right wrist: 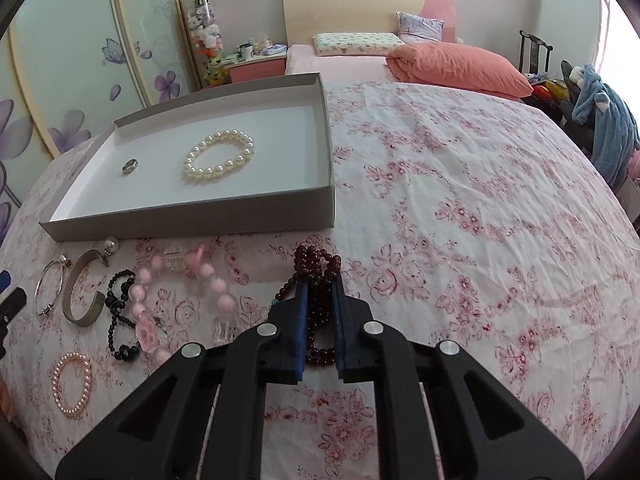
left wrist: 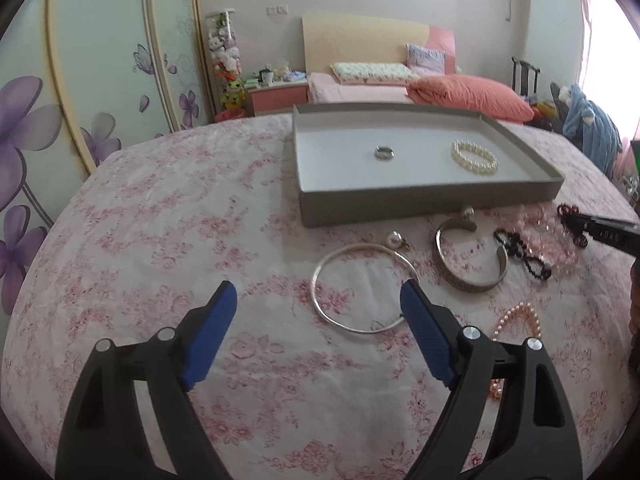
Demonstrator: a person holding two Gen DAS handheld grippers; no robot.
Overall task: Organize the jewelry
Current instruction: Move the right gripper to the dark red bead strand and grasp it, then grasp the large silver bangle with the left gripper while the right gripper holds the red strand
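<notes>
A grey shallow tray on the floral cloth holds a silver ring and a white pearl bracelet. In front of it lie a thin silver bangle, a silver cuff, a black bead bracelet, a pink bead bracelet and a pink pearl bracelet. My left gripper is open, just before the bangle. My right gripper is shut on a dark red bead bracelet.
Two pearl earrings lie near the tray's front wall. The right gripper's tip shows at the right edge of the left wrist view. A bed with an orange pillow stands behind.
</notes>
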